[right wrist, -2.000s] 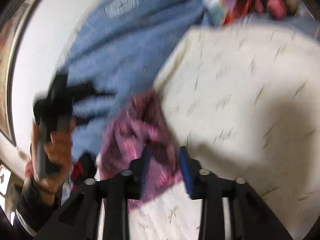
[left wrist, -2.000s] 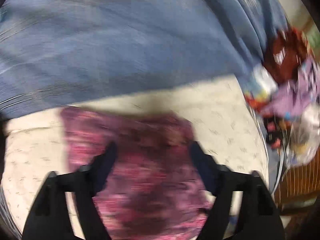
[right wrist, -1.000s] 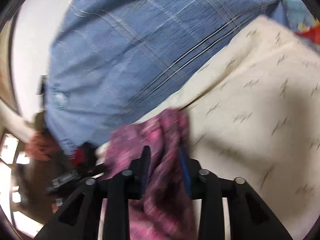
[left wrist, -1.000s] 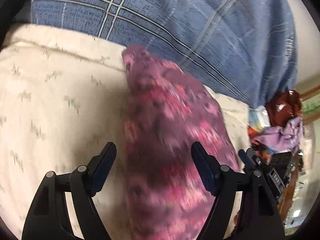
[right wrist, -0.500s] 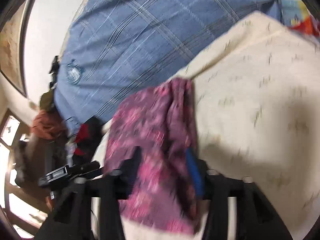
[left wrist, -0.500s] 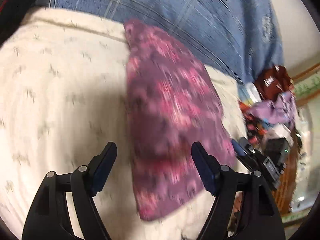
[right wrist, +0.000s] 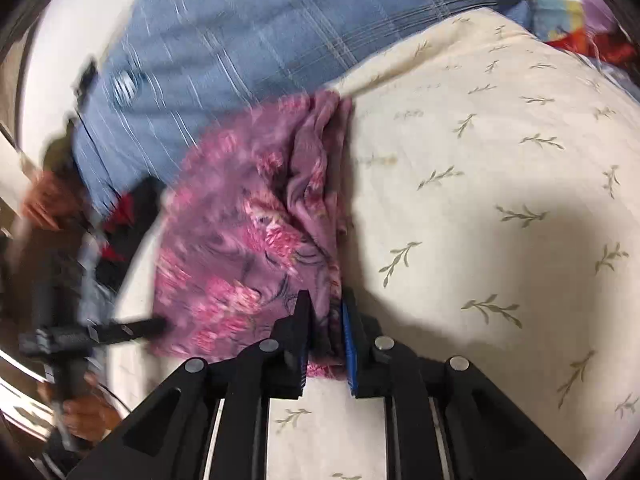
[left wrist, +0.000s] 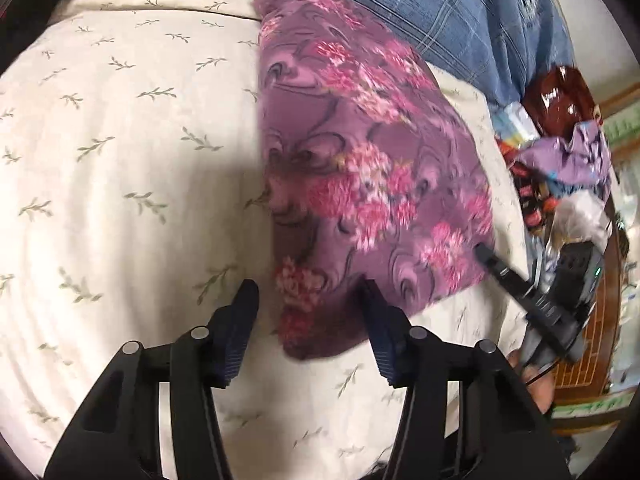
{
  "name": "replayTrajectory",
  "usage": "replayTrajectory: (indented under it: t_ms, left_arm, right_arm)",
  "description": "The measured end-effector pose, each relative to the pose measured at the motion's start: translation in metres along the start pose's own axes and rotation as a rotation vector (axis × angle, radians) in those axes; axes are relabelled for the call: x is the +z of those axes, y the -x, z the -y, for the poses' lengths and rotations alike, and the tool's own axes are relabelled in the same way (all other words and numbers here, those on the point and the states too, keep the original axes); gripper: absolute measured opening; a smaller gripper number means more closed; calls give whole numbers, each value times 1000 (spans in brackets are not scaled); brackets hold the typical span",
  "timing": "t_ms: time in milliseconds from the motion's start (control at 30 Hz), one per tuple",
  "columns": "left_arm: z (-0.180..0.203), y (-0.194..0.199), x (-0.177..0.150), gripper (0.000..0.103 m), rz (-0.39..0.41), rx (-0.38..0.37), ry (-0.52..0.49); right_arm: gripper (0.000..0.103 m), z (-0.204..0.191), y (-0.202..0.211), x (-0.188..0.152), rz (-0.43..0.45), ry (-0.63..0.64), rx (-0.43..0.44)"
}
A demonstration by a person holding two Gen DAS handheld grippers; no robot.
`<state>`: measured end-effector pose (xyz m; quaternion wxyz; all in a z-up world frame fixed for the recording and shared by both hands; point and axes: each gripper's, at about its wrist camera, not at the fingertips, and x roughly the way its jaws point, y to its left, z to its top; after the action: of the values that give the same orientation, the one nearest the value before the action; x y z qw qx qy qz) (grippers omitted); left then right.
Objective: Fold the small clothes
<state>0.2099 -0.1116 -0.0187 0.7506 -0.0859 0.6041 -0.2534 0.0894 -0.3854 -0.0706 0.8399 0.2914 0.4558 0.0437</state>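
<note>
A small purple garment with pink flowers (left wrist: 360,176) lies flat on a cream leaf-print bedcover (left wrist: 120,160). My left gripper (left wrist: 308,300) is open, its jaws either side of the garment's near corner, holding nothing. My right gripper (right wrist: 326,312) is shut on the garment's bunched edge (right wrist: 320,208), low over the bedcover (right wrist: 500,200). In the left wrist view the right gripper (left wrist: 486,254) shows at the garment's right edge. In the right wrist view the left gripper (right wrist: 158,324) shows at the garment's left edge.
A blue plaid cloth (left wrist: 460,8) lies behind the garment, and shows in the right wrist view (right wrist: 260,40). A heap of coloured clothes and bags (left wrist: 560,160) sits at the right of the bed. A wooden piece of furniture (left wrist: 588,340) stands beyond the edge.
The garment has come down from hanging and now lies spread on the bedcover. My left gripper has moved closer to its near corner. My right gripper stays clamped on its edge.
</note>
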Motion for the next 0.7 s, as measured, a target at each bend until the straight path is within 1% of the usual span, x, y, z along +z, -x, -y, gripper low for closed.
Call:
replayTrajectory:
  t_ms: [33, 133, 167, 233, 300, 333, 367, 400, 433, 500, 567, 600, 633, 667, 700]
  left_arm:
    - [-1, 5, -3, 52, 8, -7, -1]
    - [1, 21, -6, 52, 64, -70, -3]
    - [2, 26, -5, 52, 84, -94, -3]
    - [12, 26, -2, 52, 98, -106, -26]
    - [27, 13, 3, 53, 79, -87, -49]
    - [31, 5, 4, 53, 65, -63, -60]
    - [31, -3, 3, 53, 45, -35, -70]
    - [32, -10, 4, 53, 34, -24, -79]
    - [33, -12, 4, 53, 41, -23, -87]
    - [32, -1, 1, 53, 43, -61, -104]
    - [27, 17, 4, 53, 59, -127, -119]
    - [26, 27, 11, 53, 89, -133, -123]
    - [24, 34, 19, 54, 113, -130, -122]
    - [22, 40, 32, 58, 138, -126, -113]
    - [19, 43, 45, 61, 157, -115, -97]
  right_arm:
    - [26, 0, 5, 3, 4, -20, -6]
    - [27, -11, 29, 15, 100, -7, 32]
    - [29, -18, 32, 20, 123, 18, 58]
    - [33, -32, 23, 31, 116, 57, 85]
    - [33, -43, 6, 36, 93, 86, 104]
    - [34, -46, -5, 39, 85, 100, 84]
    - [29, -47, -20, 40, 74, 120, 27]
    - [25, -47, -29, 38, 56, 137, -34]
    - [16, -45, -39, 35, 38, 153, -70]
    - [16, -44, -42, 33, 51, 144, -68]
    - [24, -47, -35, 37, 40, 123, -38]
    - [24, -48, -28, 41, 55, 112, 1]
    - [29, -48, -21, 48, 79, 96, 49]
    - [41, -44, -13, 55, 94, 74, 93]
    - [49, -41, -10, 66, 109, 36, 141]
